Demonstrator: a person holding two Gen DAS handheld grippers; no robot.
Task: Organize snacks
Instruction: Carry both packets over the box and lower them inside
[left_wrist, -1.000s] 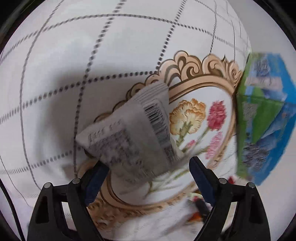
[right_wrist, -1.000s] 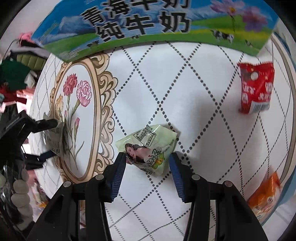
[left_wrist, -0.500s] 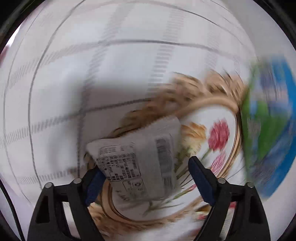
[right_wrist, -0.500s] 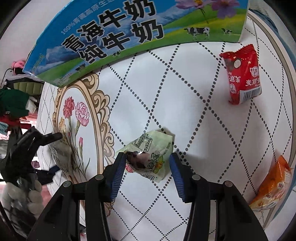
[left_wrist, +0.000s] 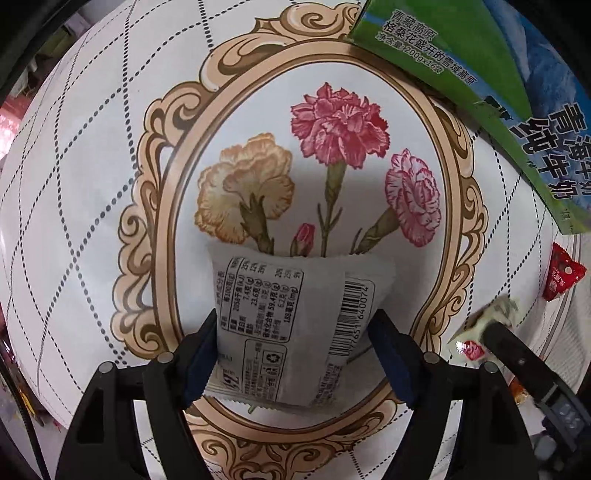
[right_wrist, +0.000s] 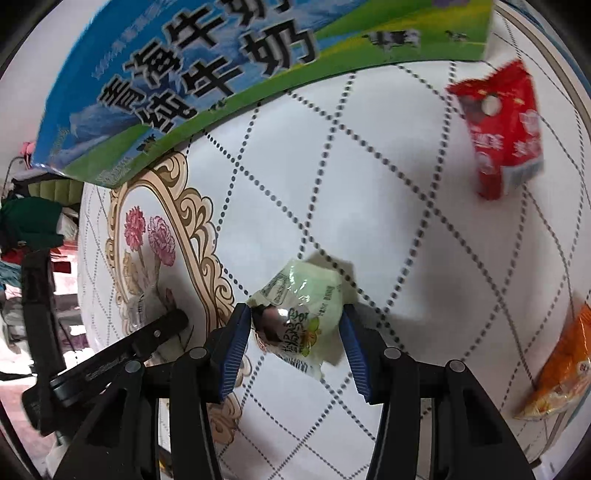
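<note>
Grey packet (left_wrist: 291, 325) lengthwise along fingers (barcode up)

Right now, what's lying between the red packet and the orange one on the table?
Nothing: in the right wrist view, only bare tablecloth lies between the red packet and the orange packet.

Matt grey snack packet (left_wrist: 291, 325), glossy green wrapper (right_wrist: 303, 317), smooth printed tablecloth (right_wrist: 369, 184)

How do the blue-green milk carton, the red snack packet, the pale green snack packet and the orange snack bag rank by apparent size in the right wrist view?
1. Blue-green milk carton, by far.
2. Red snack packet.
3. Pale green snack packet and orange snack bag: not ranked. The green one is nearest and partly crumpled; the orange one is cut off by the edge.
</note>
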